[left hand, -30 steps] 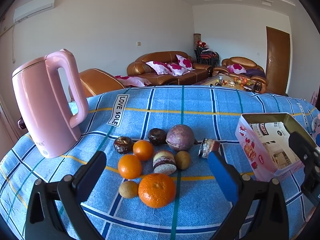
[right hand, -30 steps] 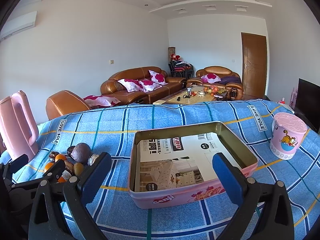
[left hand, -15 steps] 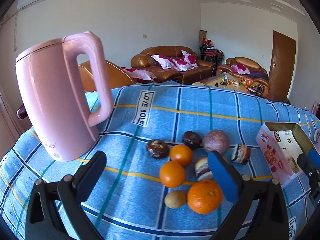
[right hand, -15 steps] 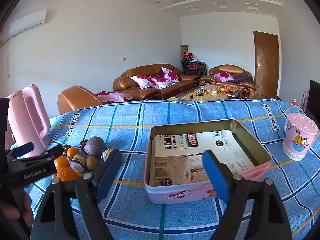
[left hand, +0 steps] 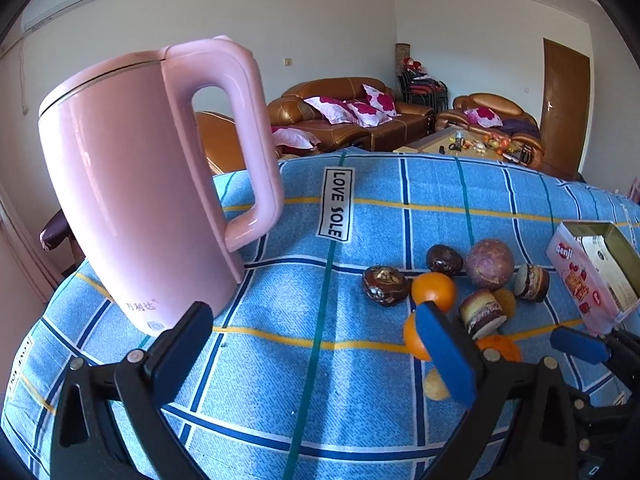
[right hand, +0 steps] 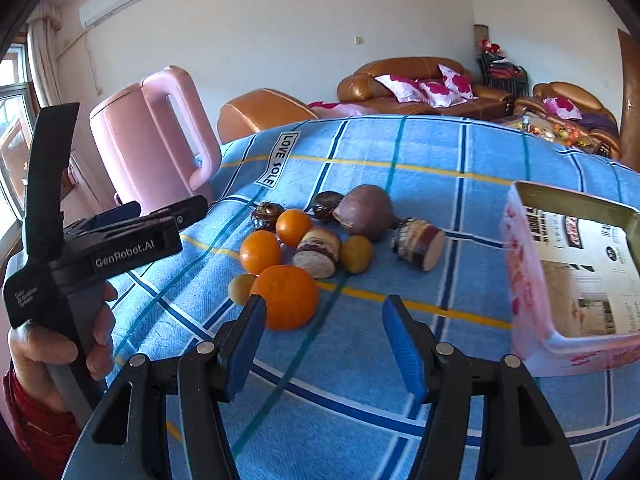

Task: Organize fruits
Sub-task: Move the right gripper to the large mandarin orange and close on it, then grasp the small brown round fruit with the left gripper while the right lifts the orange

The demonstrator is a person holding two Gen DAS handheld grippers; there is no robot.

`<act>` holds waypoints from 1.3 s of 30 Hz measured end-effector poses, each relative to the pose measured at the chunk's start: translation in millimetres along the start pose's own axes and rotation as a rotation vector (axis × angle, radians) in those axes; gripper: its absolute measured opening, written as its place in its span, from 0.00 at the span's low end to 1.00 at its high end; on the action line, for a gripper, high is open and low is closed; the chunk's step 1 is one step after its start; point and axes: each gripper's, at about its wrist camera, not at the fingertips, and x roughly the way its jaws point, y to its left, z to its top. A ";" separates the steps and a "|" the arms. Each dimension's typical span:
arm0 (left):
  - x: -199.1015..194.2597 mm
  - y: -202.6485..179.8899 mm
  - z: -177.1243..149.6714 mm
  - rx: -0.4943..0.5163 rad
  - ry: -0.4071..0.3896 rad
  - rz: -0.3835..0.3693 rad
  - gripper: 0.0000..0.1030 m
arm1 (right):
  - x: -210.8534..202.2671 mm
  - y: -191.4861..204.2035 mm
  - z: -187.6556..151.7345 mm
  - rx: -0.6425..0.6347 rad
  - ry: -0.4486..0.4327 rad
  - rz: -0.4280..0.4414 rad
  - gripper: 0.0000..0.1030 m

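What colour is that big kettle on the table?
Pink; the kettle shows best in the left wrist view.

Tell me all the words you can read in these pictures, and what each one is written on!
"LOVE SOLE" – white label on the blue tablecloth.
"denji" – side of the pink tin box.
"GenRobot.AI" – body of the left gripper.
Three Chinese characters near the base of the pink kettle: too small to read surely.
Print on the paper inside the tin and small white text on the left gripper's handle: too blurred to read.
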 end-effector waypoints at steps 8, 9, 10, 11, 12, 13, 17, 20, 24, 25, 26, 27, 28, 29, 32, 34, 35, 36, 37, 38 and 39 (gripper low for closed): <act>1.1 12.9 2.9 -0.020 0.022 -0.013 1.00 | 30.3 14.0 5.5 -0.011 0.084 0.011 0.66; 1.3 15.2 3.6 -0.031 0.023 -0.014 1.00 | 33.0 16.9 6.0 -0.025 0.092 0.004 0.66; 2.9 17.2 3.9 -0.041 0.021 -0.014 1.00 | 37.5 19.4 6.0 -0.039 0.111 -0.004 0.66; 2.7 18.4 3.9 -0.051 0.023 -0.015 1.00 | 42.8 21.4 5.8 -0.046 0.136 0.005 0.66; 3.6 19.6 3.9 -0.061 0.027 -0.020 1.00 | 47.9 22.2 6.0 -0.043 0.152 0.013 0.66; 4.8 20.3 3.2 -0.068 0.031 -0.032 1.00 | 46.5 22.3 7.0 -0.038 0.141 0.012 0.65; 7.5 18.8 2.5 -0.076 0.046 -0.107 1.00 | 45.4 23.2 6.1 -0.070 0.154 -0.005 0.48; 7.9 12.1 0.7 -0.054 0.052 -0.174 0.94 | 39.1 24.6 1.5 -0.095 0.150 -0.040 0.48; 10.3 -7.0 -3.9 -0.014 0.110 -0.324 0.84 | 18.5 4.4 -0.5 -0.042 0.100 -0.063 0.47; 10.2 -15.3 -6.3 0.009 0.122 -0.344 0.83 | 12.1 -3.7 0.0 -0.017 0.082 -0.063 0.47; 10.4 -22.6 -8.0 0.035 0.131 -0.356 0.81 | 5.7 -12.0 0.3 0.003 0.064 -0.068 0.47; 9.5 -30.2 -10.3 0.059 0.133 -0.366 0.80 | -0.2 -19.4 0.4 0.018 0.045 -0.076 0.47; 8.7 -36.2 -11.8 0.078 0.134 -0.372 0.80 | -5.7 -26.2 0.2 0.028 0.027 -0.087 0.47; 8.6 -41.8 -13.1 0.093 0.135 -0.376 0.78 | -10.5 -31.8 -0.2 0.034 0.013 -0.099 0.47; 13.8 -52.1 -16.9 0.122 0.160 -0.362 0.66 | -19.4 -42.2 -1.1 0.051 -0.008 -0.111 0.47; 20.0 -57.2 -20.3 0.131 0.188 -0.359 0.53 | -21.4 -44.6 -0.4 0.063 -0.012 -0.107 0.48; 23.4 -59.0 -22.1 0.138 0.204 -0.354 0.48 | -21.1 -44.4 0.3 0.065 -0.013 -0.102 0.48; 26.3 -62.4 -24.1 0.149 0.216 -0.342 0.43 | -21.7 -44.0 0.2 0.063 -0.015 -0.098 0.48; 28.8 -64.0 -26.2 0.160 0.226 -0.329 0.42 | -21.9 -42.7 0.3 0.059 -0.016 -0.095 0.48; 28.0 -64.8 -26.1 0.163 0.221 -0.326 0.41 | -22.2 -40.9 -0.2 0.055 -0.018 -0.093 0.48; 26.9 -63.7 -25.8 0.155 0.215 -0.337 0.39 | -22.1 -39.2 -0.8 0.050 -0.020 -0.094 0.48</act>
